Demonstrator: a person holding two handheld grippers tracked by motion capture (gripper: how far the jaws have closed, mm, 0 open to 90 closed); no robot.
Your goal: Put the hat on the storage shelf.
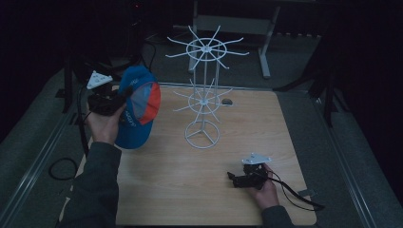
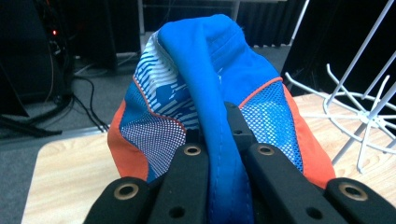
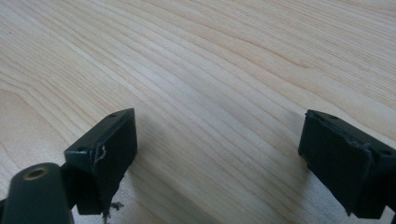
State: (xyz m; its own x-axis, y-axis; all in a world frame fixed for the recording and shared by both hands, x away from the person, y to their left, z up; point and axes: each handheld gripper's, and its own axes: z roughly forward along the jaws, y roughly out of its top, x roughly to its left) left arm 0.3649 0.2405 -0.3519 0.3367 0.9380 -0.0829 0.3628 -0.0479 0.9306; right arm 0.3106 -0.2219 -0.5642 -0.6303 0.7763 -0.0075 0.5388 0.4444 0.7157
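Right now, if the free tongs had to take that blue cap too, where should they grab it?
Probably the cap's free lower edge, coming from the rack's side. The left tongs already pinch a fold on the far side, so the hanging rim nearest the open right tongs is thin, exposed fabric.

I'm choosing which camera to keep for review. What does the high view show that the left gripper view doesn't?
High view alone: the right gripper, open and low over the table, both forearms, and the whole white rack.

Left gripper view alone: its jaws shut on a fold of the blue cap, and the cap's mesh.

Both: cap, rack arms, wooden table.
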